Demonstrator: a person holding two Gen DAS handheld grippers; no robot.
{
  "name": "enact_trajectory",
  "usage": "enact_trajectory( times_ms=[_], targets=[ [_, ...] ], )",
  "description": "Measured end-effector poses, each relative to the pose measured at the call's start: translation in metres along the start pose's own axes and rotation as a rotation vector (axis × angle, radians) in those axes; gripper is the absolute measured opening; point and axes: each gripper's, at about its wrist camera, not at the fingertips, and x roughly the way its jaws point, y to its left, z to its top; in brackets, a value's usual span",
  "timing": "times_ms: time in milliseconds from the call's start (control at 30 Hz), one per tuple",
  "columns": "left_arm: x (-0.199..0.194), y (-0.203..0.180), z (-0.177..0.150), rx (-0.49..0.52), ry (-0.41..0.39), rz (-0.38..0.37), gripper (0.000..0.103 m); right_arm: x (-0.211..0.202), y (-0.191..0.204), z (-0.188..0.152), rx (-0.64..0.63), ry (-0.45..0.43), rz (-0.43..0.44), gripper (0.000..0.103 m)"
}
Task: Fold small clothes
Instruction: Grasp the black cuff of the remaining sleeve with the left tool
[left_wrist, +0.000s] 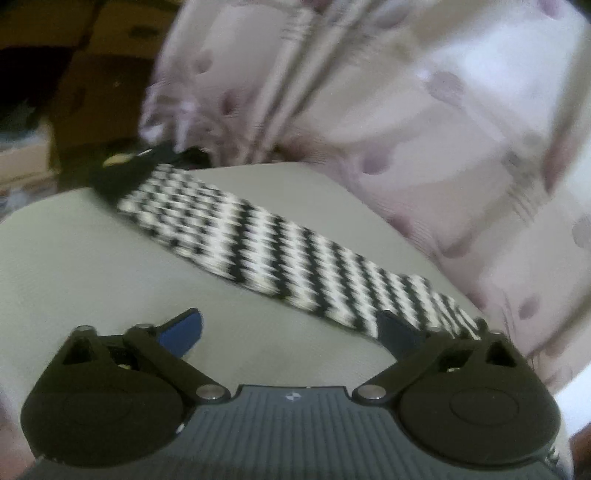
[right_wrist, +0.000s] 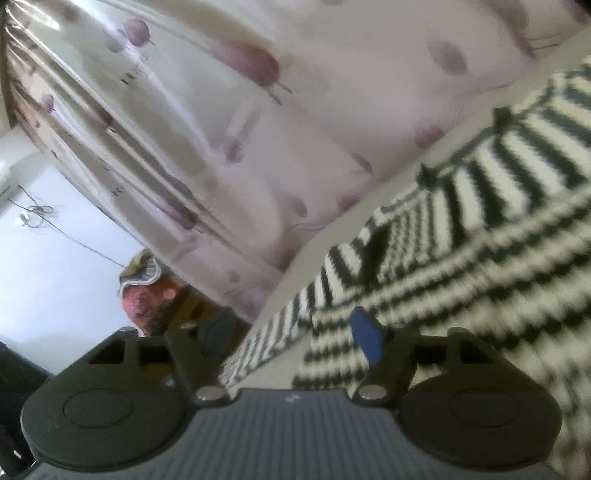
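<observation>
Nearest the left wrist camera, the left gripper (left_wrist: 291, 328) stands wide apart over a pale grey-green cushion (left_wrist: 110, 266), nothing between its blue pads (left_wrist: 184, 330); it is released. Beyond it a black-and-white zigzag garment (left_wrist: 266, 243) shows as a long narrow band lying flat on the cushion, running from a dark end at upper left down to the right finger, which overlaps its near end. Behind hangs a pale curtain with purple spots (left_wrist: 406, 92), and brown boxes (left_wrist: 92, 74) sit at upper left.

From the right wrist camera the garment (right_wrist: 461, 240) fills the right side, broader, with stripes running in different directions and small dark bows along a seam. The right gripper (right_wrist: 288, 339) is parted, one blue pad (right_wrist: 365, 339) above the cloth, not clamping it. Only this view shows a white wall with a wire (right_wrist: 37, 218) and a heap of coloured cloth (right_wrist: 147, 295) at left.
</observation>
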Motion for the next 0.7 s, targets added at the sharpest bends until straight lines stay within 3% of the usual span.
enact_trajectory(
  times_ms=[133,233,300,400,433,467,500,700],
  targets=[
    [0.004,0.050,0.033,-0.120,-0.003,0.053,0.088,-0.039,0.000,-0.017,-0.016,-0.003,-0.045,0.071],
    [0.014,0.078,0.054,-0.165,-0.003,0.063,0.073,-0.059,0.001,-0.019,-0.020,-0.021,-0.070,0.071],
    [0.021,0.084,0.066,-0.167,0.015,0.042,0.072,-0.067,-0.001,-0.020,-0.003,-0.034,-0.077,0.071],
    [0.032,0.088,0.078,-0.168,0.021,0.048,0.062,-0.075,-0.004,-0.020,0.031,-0.062,-0.083,0.071],
    [0.037,0.087,0.081,-0.156,0.020,0.060,0.049,-0.076,-0.005,-0.020,0.040,-0.065,-0.081,0.071],
    [0.041,0.087,0.082,-0.138,0.019,0.088,0.023,-0.078,-0.007,-0.021,0.046,-0.069,-0.084,0.071],
    [0.047,0.088,0.084,-0.131,0.034,0.105,0.008,-0.079,-0.007,-0.021,0.050,-0.072,-0.087,0.071],
    [0.052,0.071,0.087,-0.091,-0.002,0.114,0.005,-0.084,-0.008,-0.020,0.031,-0.072,-0.104,0.071]
  ],
)
